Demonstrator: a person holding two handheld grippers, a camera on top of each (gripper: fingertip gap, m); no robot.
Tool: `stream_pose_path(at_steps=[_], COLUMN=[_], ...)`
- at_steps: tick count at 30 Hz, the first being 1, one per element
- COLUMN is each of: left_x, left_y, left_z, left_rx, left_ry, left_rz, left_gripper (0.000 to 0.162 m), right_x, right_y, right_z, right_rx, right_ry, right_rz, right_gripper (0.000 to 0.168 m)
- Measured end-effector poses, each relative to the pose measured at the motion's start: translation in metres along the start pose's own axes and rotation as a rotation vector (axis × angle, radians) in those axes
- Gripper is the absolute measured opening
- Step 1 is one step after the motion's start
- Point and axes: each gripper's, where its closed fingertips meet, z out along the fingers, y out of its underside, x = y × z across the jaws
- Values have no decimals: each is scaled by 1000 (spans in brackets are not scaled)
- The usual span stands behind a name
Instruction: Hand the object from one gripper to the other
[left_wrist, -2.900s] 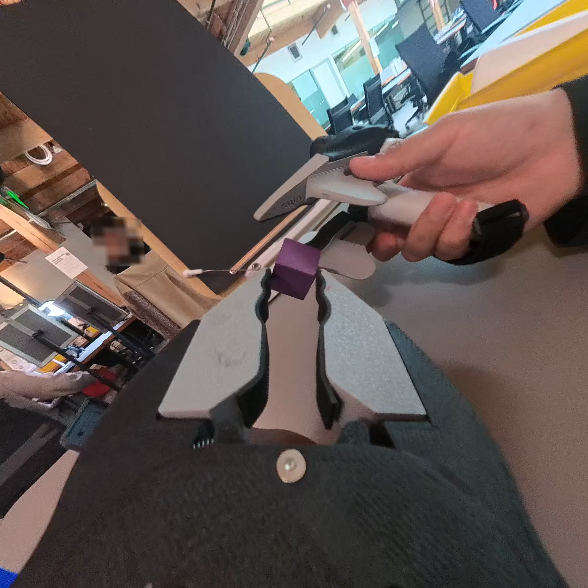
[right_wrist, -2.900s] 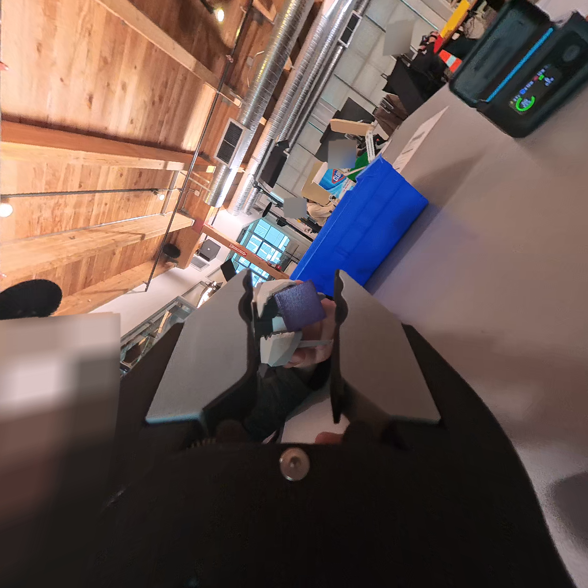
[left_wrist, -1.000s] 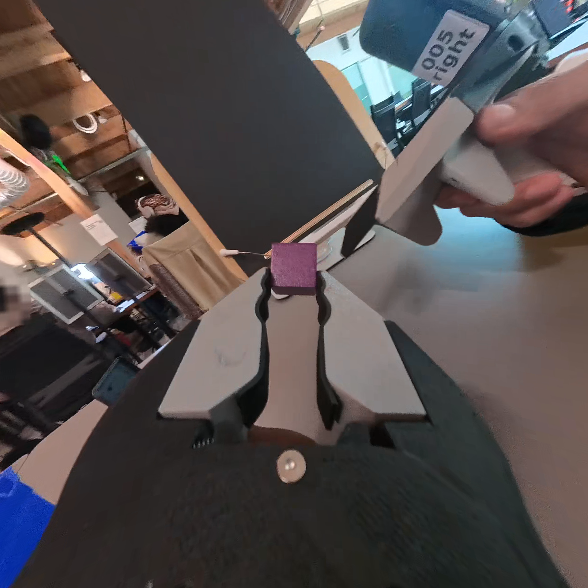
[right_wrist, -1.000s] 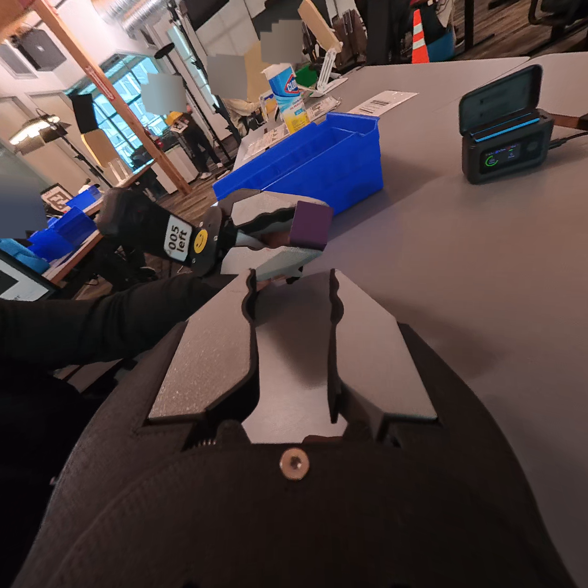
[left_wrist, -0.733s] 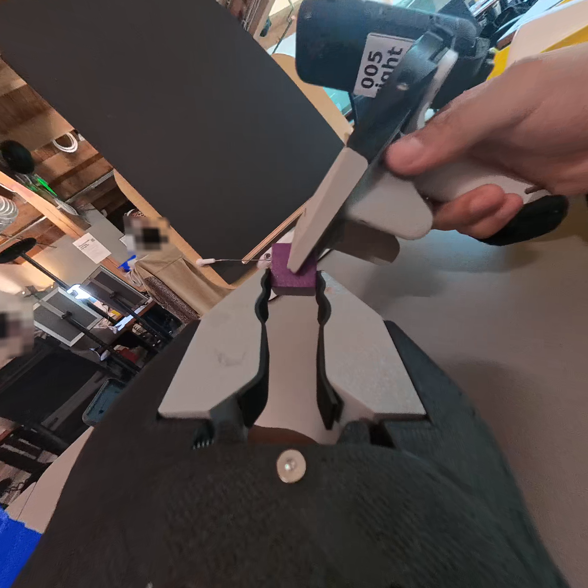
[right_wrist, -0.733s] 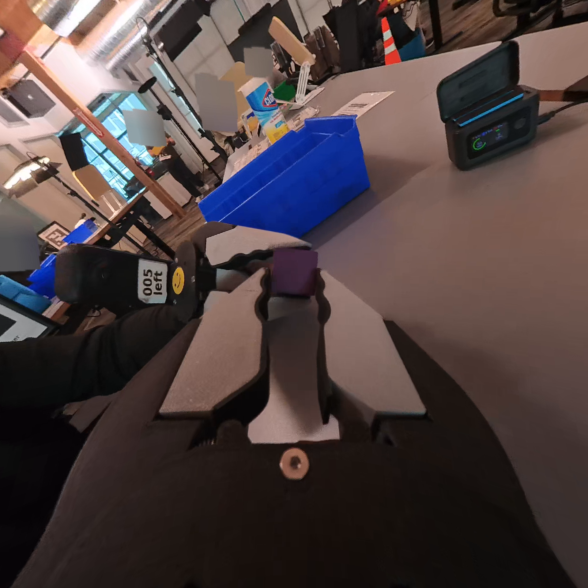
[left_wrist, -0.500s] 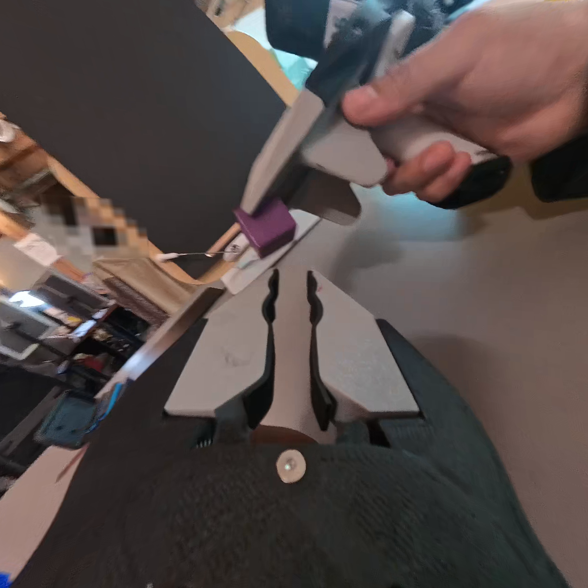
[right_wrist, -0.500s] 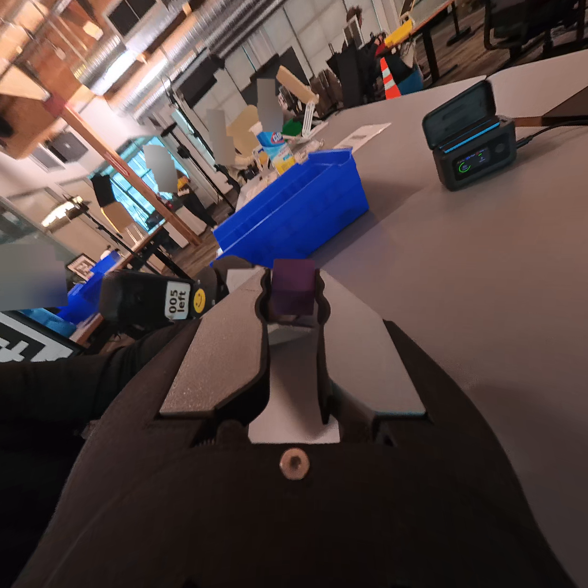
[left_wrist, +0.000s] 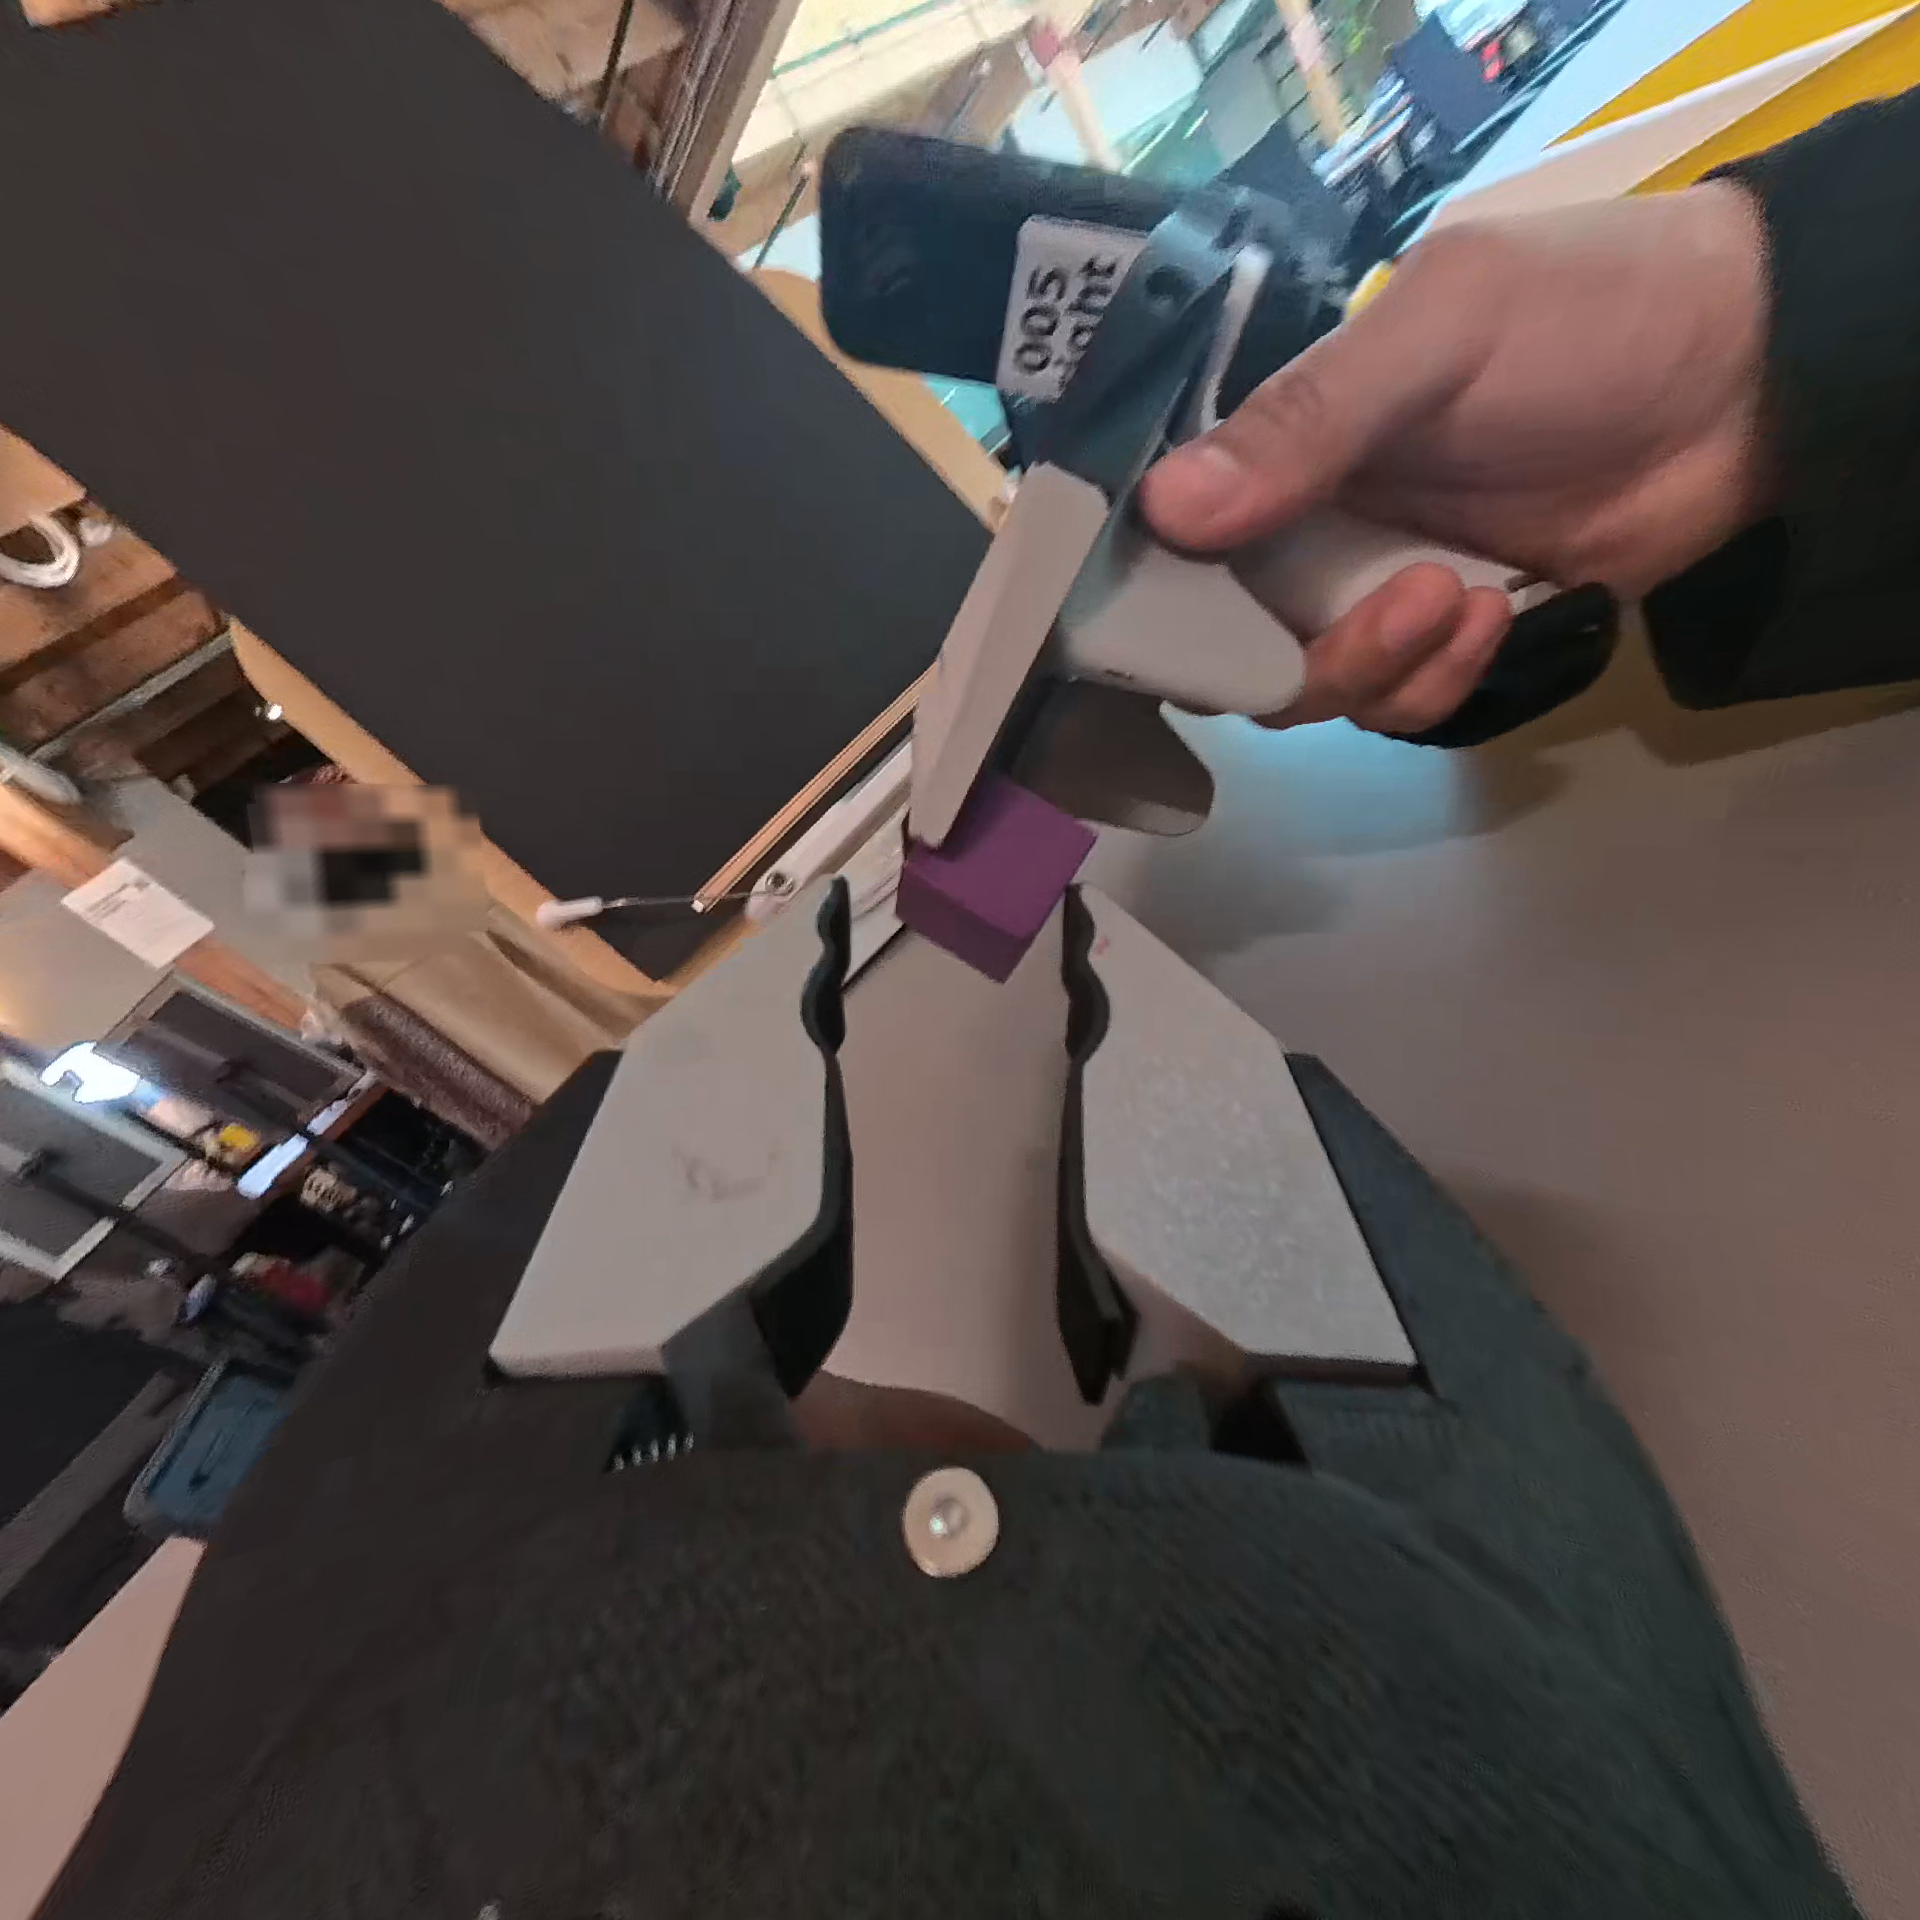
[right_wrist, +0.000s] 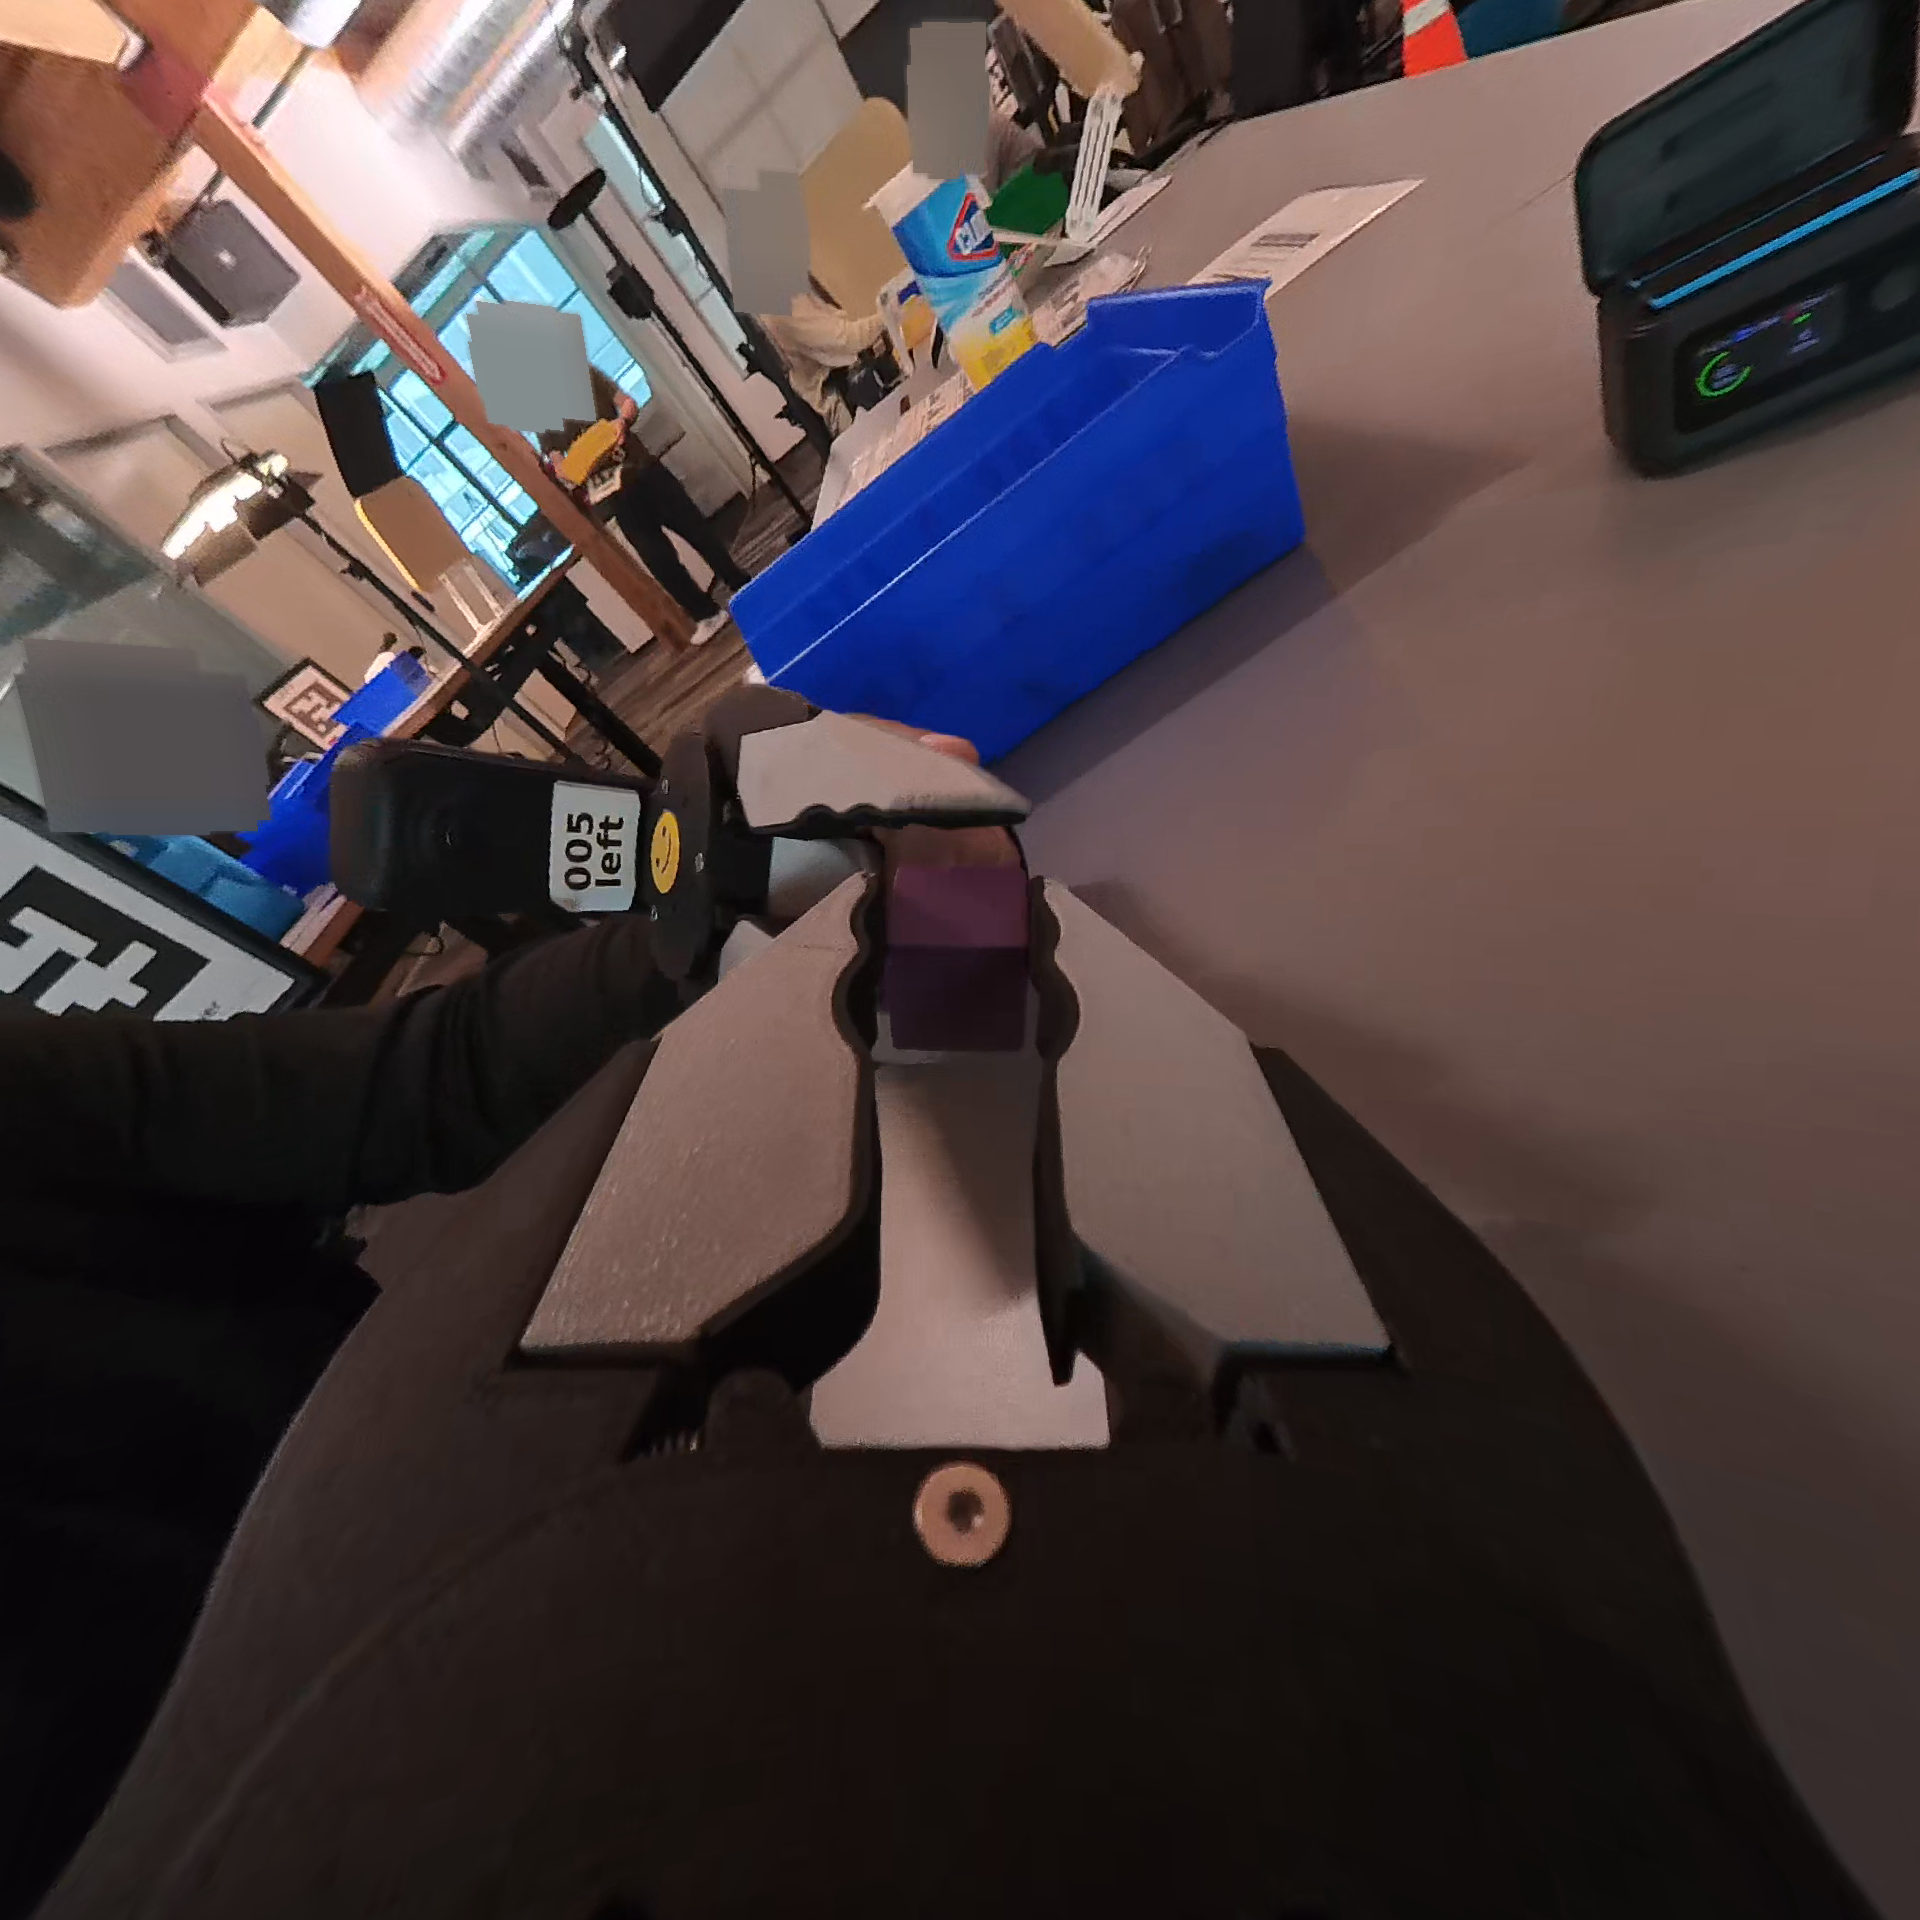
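Observation:
A purple cube sits clamped between the fingertips of my right gripper, which is shut on it. In the left wrist view the same cube hangs tilted from the right gripper's grey fingers, which a hand holds from the upper right. My left gripper is open and empty. Its fingertips stand on either side of the cube's lower corner, just below it, and do not seem to touch it. In the right wrist view the left gripper's upper finger lies just behind the cube.
A blue bin stands on the grey table beyond the cube. A dark open case with a lit screen is at the far right. A wipes canister stands behind the bin. A large black board fills the left wrist view's upper left. Both grippers' tips are close together, under 4 cm apart.
The left gripper held the cube; the right gripper closed on it and the left let go. The left jaws have since opened wider, and the cube sits close above their tips.

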Motion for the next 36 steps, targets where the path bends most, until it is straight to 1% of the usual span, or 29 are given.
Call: stream_pose_path(at_steps=[1,3,6,8,10,12,15,16,20,22,24,27,30,33,36], left_x=[3,9,6,-4,-13,-18,-11,-7,1,0,-6,13,26,27,31], left_y=[-3,-4,-5,-5,-2,8,14,16,29,22,17,5,-9,-5,-6], left_z=[-1,0,0,-1,-2,-1,3,4,3,-3,-8,-19,-26,-26,-27], left_rx=[16,13,5,1,-9,-57,-85,-94,-160,-112,-76,-72,-45,-66,-80], left_ry=[13,37,23,-28,-54,-64,-10,21,191,277,313,531,705,725,757], left_rz=[10,36,72,68,39,0,-62,-118,-446,-633,-742,-941,-1151,-1218,-1257], left_gripper=[38,30,29,29,29,29,29,29,28,28,28,29,29,29,29], right_x=[-2,-3,-4,-2,-1,-1,2,5,4,2,1,-3,-17,-17,-21], right_y=[1,2,-1,-6,-14,-18,-14,-12,0,12,19,16,23,32,34], right_z=[1,1,0,-3,-10,-15,-12,-12,-19,-21,-22,-18,-5,1,5], right_rx=[-9,-14,4,38,80,103,65,41,-102,-175,-223,-217,-236,-295,-296], right_ry=[-10,-15,-26,-18,-11,-16,30,76,229,254,282,351,340,356,347], right_rz=[-5,-6,10,14,14,14,-34,-87,-386,-506,-615,-807,-1004,-1086,-1125], right_gripper=[23,23,23,23,27,30,39,41,50,55,59,62,64,65,52])
